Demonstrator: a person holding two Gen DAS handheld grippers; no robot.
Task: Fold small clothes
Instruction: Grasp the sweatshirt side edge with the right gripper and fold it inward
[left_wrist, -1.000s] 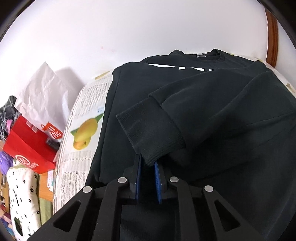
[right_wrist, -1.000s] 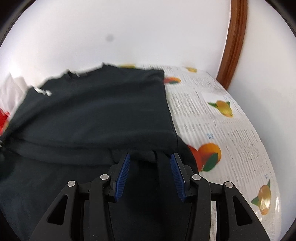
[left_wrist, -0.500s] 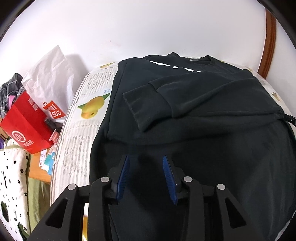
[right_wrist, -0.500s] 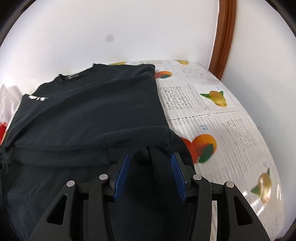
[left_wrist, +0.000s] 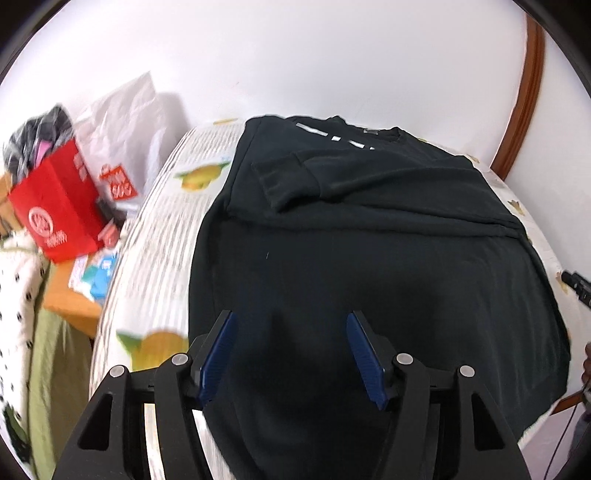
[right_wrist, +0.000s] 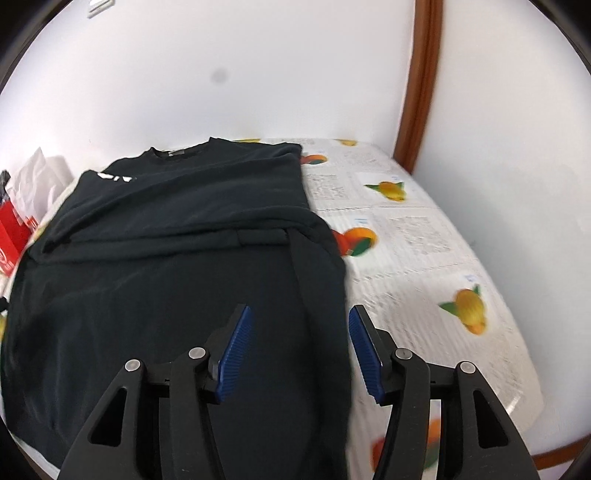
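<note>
**Q:** Where were your claws sitting at that point, and where was the shirt?

**A:** The black sweatshirt (left_wrist: 369, 266) lay flat on the counter (right_wrist: 424, 251), stretching out ahead of both claws, with its sleeves folded across the chest at the far end, near the collar. My left claw (left_wrist: 290, 356) hung over the near part of the body, jaws opening, nothing between the pads. The right claw (right_wrist: 301, 352) was over the sweatshirt's right edge, jaws also opening, and empty too.

**Q:** How did you figure it'd handle?

**A:** Soft, floppy knit, thick-ish, so light but saggy. It looked grippy enough against the fruit-print cloth (right_wrist: 406, 229) to drag that along. I reckoned the best hold was the bottom hem, one claw per corner just below each claw, pinching both layers so it wouldn't droop in the middle.
</note>
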